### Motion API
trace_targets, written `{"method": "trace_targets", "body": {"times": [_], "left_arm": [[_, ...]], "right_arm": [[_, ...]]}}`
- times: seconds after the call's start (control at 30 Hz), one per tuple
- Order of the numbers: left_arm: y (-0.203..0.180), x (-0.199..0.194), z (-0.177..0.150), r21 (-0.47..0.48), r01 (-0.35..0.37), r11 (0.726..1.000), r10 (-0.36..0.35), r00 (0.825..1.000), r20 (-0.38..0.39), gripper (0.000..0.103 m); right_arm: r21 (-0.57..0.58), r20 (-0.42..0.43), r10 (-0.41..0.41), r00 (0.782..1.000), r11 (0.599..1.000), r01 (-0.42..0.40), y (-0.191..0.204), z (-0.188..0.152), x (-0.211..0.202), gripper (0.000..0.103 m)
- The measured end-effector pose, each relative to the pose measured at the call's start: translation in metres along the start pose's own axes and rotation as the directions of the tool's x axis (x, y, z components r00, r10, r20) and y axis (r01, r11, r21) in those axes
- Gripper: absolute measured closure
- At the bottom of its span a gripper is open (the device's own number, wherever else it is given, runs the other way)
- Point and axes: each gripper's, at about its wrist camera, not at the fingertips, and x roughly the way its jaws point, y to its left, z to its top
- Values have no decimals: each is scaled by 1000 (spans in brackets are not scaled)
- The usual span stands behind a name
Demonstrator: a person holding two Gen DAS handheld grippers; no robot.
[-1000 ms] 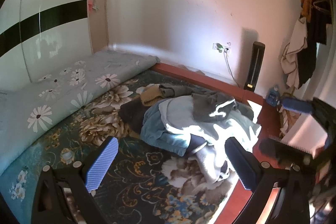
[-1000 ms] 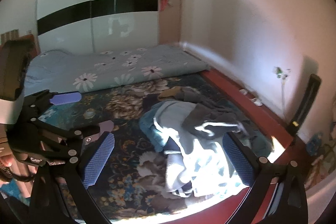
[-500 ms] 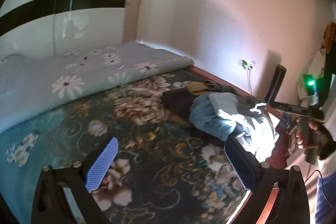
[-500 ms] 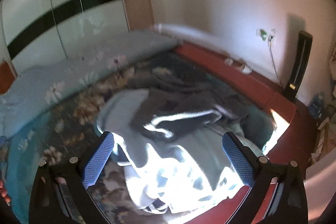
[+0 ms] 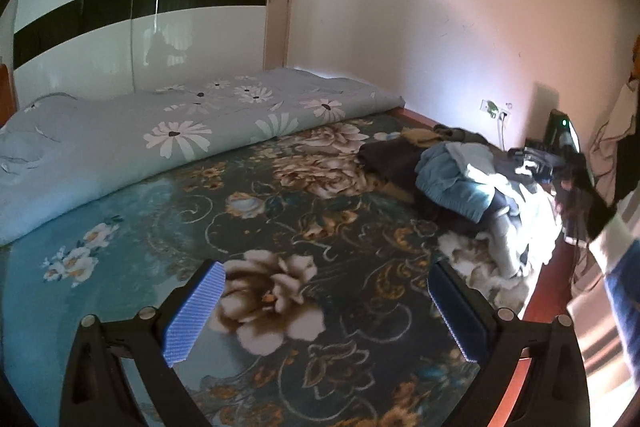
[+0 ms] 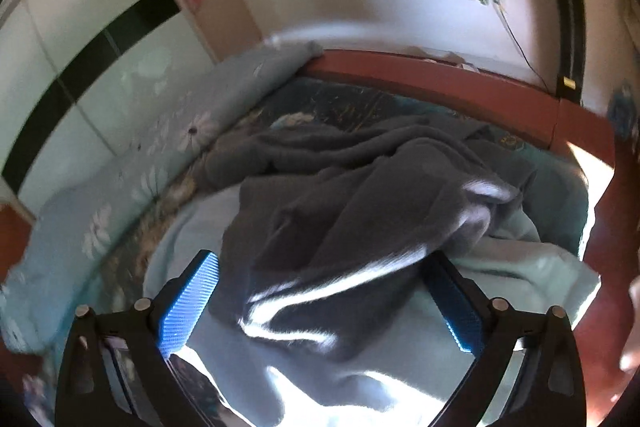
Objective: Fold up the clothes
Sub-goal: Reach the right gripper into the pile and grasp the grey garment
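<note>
Bed (image 5: 256, 211) as work surface: grey garment (image 6: 360, 195) is straddled, ungripped, by the closing right gripper (image 6: 320, 303); left gripper (image 5: 324, 311) is held wide, empty; a pinch is required next.

Dim room. Hard sunlight from the right blows out the clothes pile (image 6: 360, 367). Ceiling glare far. Right wrist view motion-blurred; left sharper. Fisheye bends edges, corners black.

Clothes pile (image 5: 472, 179): unfolded, heaped on the bed well beyond and right of the left jaws. Dark grey garment (image 6: 360, 195): crumpled, uppermost, lying between and ahead of the right jaws. Light blue garment (image 6: 520, 267): spread beneath it.
</note>
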Motion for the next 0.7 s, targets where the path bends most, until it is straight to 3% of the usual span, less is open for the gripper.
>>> {"method": "trace_targets", "body": {"times": [0.07,0.13,0.17,0.2,0.23,0.5,0.7], "left_arm": [[3,1,-5,-3,0,1000,0,1000,-8,0],[8,2,-9,-19,7,1000,-7,1000,-14,0],[10,2,-10,-28,9,1000,-10,1000,-17,0],[12,2,-11,-34,10,999,-11,1000,-20,0],[15,2,-13,-39,8,999,-9,1000,-21,0],[47,-7,-24,-114,-3,993,1,1000,-17,0],[74,-18,-31,-153,-23,988,23,1000,-7,0]], "right_arm": [[46,-15,-7,1000,999,7,-8,3,2,29],[101,-19,13,1000,995,-11,-16,3,0,39],[130,-8,31,999,991,-30,-20,3,-5,55],[160,11,55,998,986,-56,-24,4,-11,78],[184,28,75,997,980,-79,-27,5,-17,86],[137,105,146,984,978,-160,4,28,-69,88],[100,200,222,954,964,-245,34,53,-97,89]]}}
